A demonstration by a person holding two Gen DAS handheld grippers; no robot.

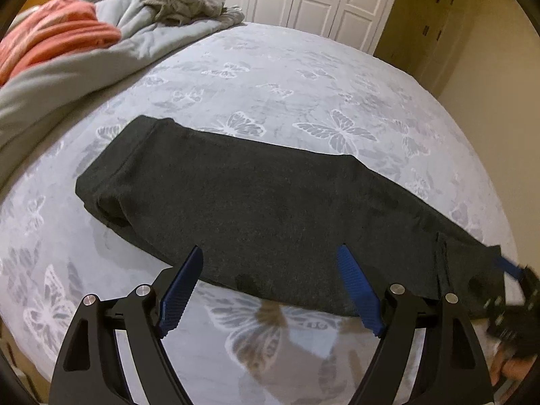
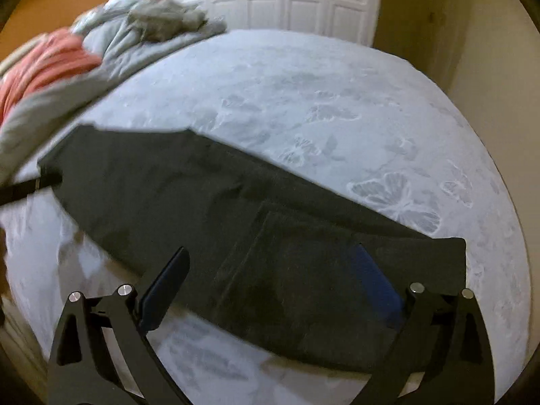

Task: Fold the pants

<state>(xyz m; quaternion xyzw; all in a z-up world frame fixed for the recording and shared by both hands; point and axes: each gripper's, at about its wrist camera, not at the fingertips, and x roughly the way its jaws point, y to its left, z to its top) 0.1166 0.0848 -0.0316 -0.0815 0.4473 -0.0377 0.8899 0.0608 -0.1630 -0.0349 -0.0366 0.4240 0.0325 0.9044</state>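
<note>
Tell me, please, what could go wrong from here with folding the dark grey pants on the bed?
Both the left gripper and right gripper hang open, so the dark grey knit pants are unheld. Closing could pinch the pale butterfly-print bedspread too. The double layers may slide apart when lifted.

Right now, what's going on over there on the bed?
A person with a gripper in each hand is folding dark grey pants on a bed with a butterfly-print cover. The pants lie flat in a long strip, legs apparently laid together. The left gripper hangs open over the near edge, gripping nothing. The right gripper is also open, above the pocket end, with no cloth between its fingers. Rumpled bedding is piled at the far left.
</note>
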